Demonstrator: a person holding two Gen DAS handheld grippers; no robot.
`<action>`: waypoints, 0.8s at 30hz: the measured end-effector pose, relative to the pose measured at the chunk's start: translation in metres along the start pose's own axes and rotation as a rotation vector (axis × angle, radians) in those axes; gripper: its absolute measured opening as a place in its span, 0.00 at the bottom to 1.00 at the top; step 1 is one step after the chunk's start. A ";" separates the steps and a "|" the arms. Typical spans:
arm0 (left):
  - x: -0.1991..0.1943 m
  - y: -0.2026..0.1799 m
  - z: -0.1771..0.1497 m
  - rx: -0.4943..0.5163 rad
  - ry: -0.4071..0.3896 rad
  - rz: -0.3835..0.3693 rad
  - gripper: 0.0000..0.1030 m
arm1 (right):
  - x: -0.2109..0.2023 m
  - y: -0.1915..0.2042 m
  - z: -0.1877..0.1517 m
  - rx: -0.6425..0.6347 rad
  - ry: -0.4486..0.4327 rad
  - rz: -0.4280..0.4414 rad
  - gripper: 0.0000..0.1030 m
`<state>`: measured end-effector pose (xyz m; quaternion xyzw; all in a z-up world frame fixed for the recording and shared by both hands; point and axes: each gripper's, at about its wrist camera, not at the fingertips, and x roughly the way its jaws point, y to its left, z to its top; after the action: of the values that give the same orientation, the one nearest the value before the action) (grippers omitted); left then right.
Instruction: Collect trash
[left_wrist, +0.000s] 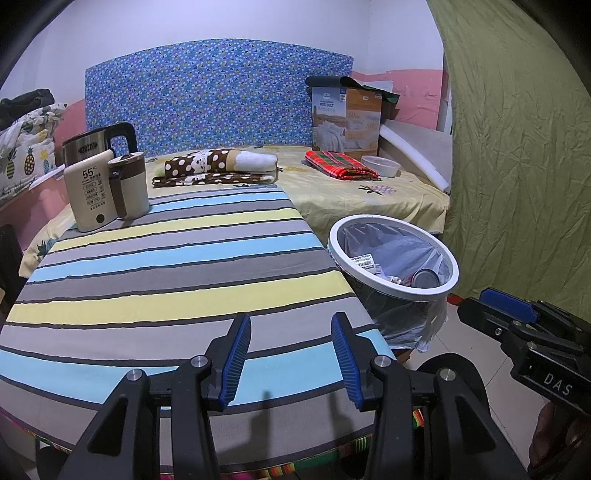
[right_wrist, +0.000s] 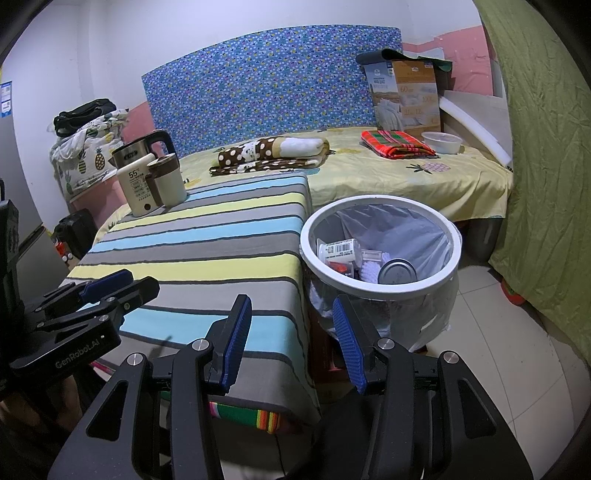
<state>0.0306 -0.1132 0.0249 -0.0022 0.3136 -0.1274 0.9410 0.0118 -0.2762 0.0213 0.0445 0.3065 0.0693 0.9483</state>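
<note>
Trash sits inside the lined bin (right_wrist: 380, 251) on the floor, right of the striped counter (right_wrist: 207, 236), nearer the right tongs (right_wrist: 291, 339). Both right and left tongs (left_wrist: 291, 354) gape partway, empty.

Striped table (left_wrist: 177, 280): kettle (left_wrist: 98, 142), beige warmer (left_wrist: 88, 195), brown-cream jug (left_wrist: 129, 186) at far left corner.

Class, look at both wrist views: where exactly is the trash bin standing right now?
The trash bin stands on the tiled floor, right of the striped table and in front of the yellow bed, in both views.
</note>
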 end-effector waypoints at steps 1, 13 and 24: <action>0.000 0.001 0.000 0.000 0.001 0.002 0.44 | 0.000 0.000 0.000 0.000 0.000 0.000 0.47; -0.002 0.002 -0.001 0.002 0.002 0.019 0.44 | 0.000 0.000 0.000 0.000 0.000 -0.001 0.47; -0.003 -0.004 -0.001 0.028 -0.009 0.010 0.44 | 0.000 -0.001 0.000 0.003 0.002 -0.002 0.47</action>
<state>0.0267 -0.1159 0.0258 0.0122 0.3074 -0.1270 0.9430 0.0118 -0.2769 0.0216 0.0453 0.3078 0.0678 0.9480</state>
